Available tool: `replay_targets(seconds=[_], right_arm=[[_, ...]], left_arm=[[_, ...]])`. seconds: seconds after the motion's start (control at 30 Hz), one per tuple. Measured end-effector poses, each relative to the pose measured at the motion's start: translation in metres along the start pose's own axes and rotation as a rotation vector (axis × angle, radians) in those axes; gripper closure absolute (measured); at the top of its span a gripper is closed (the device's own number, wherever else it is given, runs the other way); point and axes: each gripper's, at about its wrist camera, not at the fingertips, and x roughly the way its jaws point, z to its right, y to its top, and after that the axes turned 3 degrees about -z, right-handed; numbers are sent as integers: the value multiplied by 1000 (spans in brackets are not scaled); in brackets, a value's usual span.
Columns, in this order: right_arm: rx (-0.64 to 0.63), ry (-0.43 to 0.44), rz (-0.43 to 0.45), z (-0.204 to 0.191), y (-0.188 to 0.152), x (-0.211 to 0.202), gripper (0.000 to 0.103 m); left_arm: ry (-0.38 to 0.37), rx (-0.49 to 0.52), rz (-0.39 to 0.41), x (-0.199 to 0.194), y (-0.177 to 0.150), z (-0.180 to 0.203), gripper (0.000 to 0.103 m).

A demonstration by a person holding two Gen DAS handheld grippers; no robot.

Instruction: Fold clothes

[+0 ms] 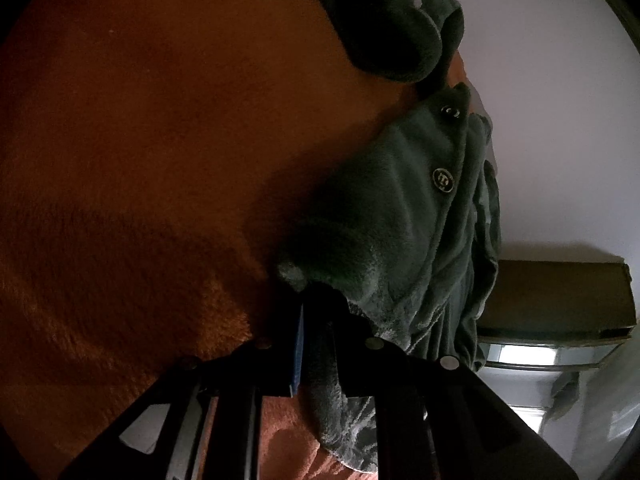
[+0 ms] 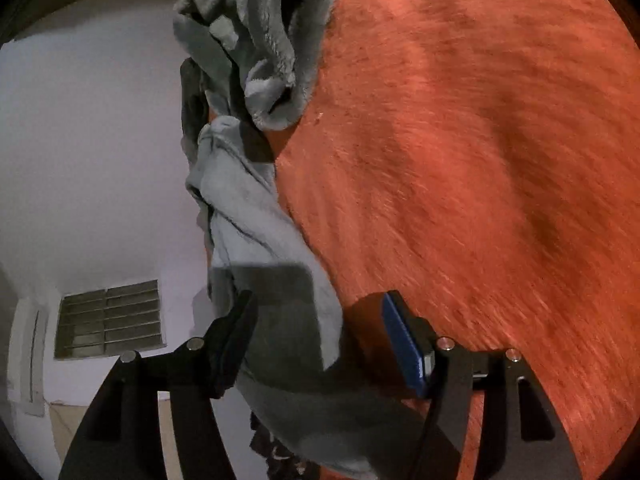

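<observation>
A grey-green fleece garment (image 1: pixel 400 208) with round metal buttons (image 1: pixel 442 180) lies bunched along the edge of an orange fuzzy blanket (image 1: pixel 160 140). My left gripper (image 1: pixel 316 304) is shut on a fold of it, and the cloth bulges out just past the fingertips. In the right wrist view the same garment (image 2: pixel 248 208) trails along the blanket (image 2: pixel 480 140) edge, with a sleeve opening at the top. My right gripper (image 2: pixel 316 304) is open, with a strip of the cloth lying between its fingers; the blue pad (image 2: pixel 404 340) stands off the fabric.
A white wall (image 1: pixel 560 120) lies beyond the blanket's edge. A dark flat box or shelf (image 1: pixel 560 296) stands at the right. A slatted vent grille (image 2: pixel 108 320) is set in the wall (image 2: pixel 80 160) at the lower left.
</observation>
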Motion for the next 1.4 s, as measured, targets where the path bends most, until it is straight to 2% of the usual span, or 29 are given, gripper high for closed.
replay_targets(seconds=[0.13,0.27,0.3,0.33,0.37,0.53,0.7,0.77,0.83,0.87,0.9,0.93,1.0,1.03,1.07,1.1,1.2,1.27,1.3,1.33,1.4], right_arm=[[-74,-31,13,-22,22,13,38],[-130,-78,-39,-30,25,46,39],[-140,-93,-46,-32,24,54,50],[-156,-95,-37,-35,22,56,87],[-177,-85,-16,-39,20,55,100],[-280,-97,152,-72,6,6,100],[-467,-226,390,-122,-17,-83,100],[-568,-331,484,-143,-32,-100,100],[-676,-461,528,-156,-46,-97,100],[-723,-526,527,-159,-48,-90,100],[-755,-556,486,-157,-49,-82,100],[-776,-557,411,-152,-47,-74,99],[-782,-491,182,-134,-48,-48,94],[-778,-448,57,-123,-49,-33,80],[-762,-398,-63,-112,-51,-23,76],[-738,-361,-97,-102,-50,-25,76],[-669,-297,3,-77,-45,-55,72],[-587,-329,159,-55,-31,-84,56],[-530,-358,235,-43,-23,-98,44],[-457,-387,279,-28,-14,-109,41],[-344,-383,273,0,-2,-114,41]], left_arm=[[14,11,11,-1,1,2,89],[97,105,47,-1,-6,20,91],[121,134,61,-2,-9,25,94],[135,151,76,-4,-11,28,94],[136,156,89,-6,-12,29,95],[142,162,156,-31,-11,26,101],[165,210,235,-63,-7,26,101],[165,220,238,-72,-4,26,101],[158,222,219,-79,0,18,101],[155,223,210,-82,2,14,101],[153,227,201,-80,2,16,101],[153,233,188,-77,1,17,101],[151,232,143,-70,-1,18,100],[147,229,120,-65,-3,19,100],[144,227,98,-60,-4,20,100],[141,225,77,-56,-5,21,100],[143,232,55,-53,-9,23,100],[143,231,46,-52,-10,23,100],[143,230,43,-52,-10,23,100],[142,227,39,-52,-11,23,100],[140,220,30,-49,-11,22,100]])
